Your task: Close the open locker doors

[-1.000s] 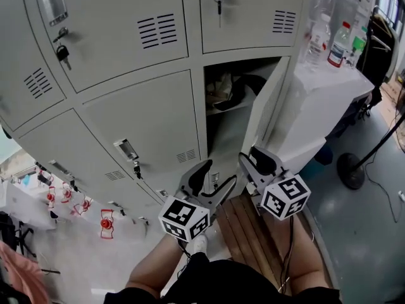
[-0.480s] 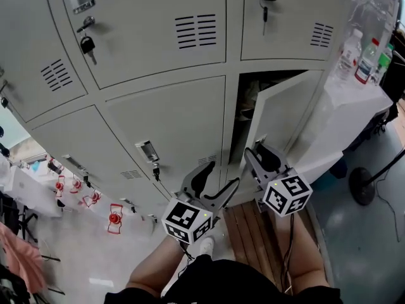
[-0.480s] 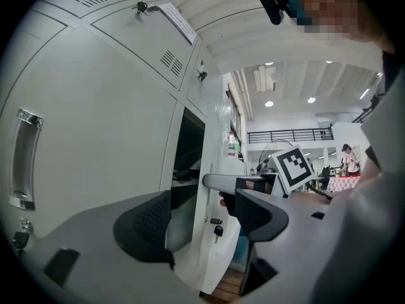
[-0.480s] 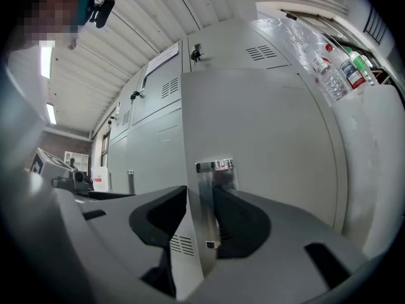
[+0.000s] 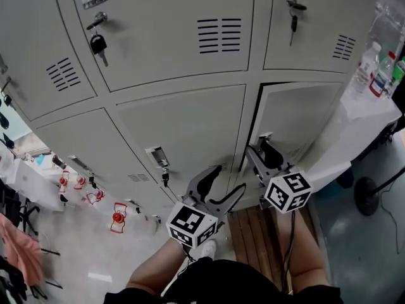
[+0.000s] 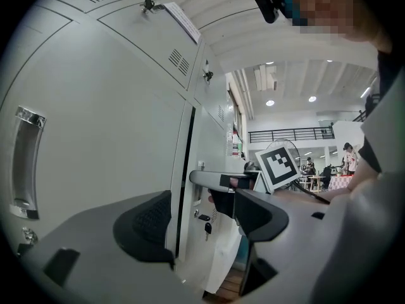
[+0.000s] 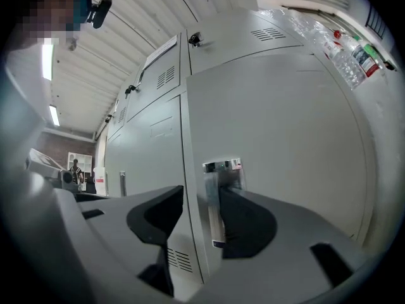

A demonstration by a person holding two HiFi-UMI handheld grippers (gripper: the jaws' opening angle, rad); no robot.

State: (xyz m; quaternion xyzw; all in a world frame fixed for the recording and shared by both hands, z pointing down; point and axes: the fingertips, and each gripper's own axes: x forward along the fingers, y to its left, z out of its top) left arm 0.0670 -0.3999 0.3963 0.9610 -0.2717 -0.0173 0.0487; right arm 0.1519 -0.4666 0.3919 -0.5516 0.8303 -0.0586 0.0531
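Observation:
The grey locker door (image 5: 297, 119) in the right column stands almost flush, with only a thin dark gap along its left and top edges. My right gripper (image 5: 261, 149) is at that door's left edge. In the right gripper view the right gripper (image 7: 201, 201) straddles the chrome handle plate (image 7: 215, 195); its jaws have just been opening, the right pad is beside the plate and the left pad is apart from it. My left gripper (image 5: 224, 181) hangs open and empty lower left of it, in front of the neighbouring closed door (image 6: 95, 138).
A white cabinet (image 5: 361, 132) with several bottles (image 5: 380, 68) stands right of the lockers. A fan base (image 5: 373, 195) sits on the floor at right. Wooden boards (image 5: 253, 233) lie under the grippers. Keys (image 5: 98, 43) hang from the upper locks.
The locker door has swung from half open to nearly shut, hiding the things inside. My right gripper moved in with the door, and the left gripper followed a little.

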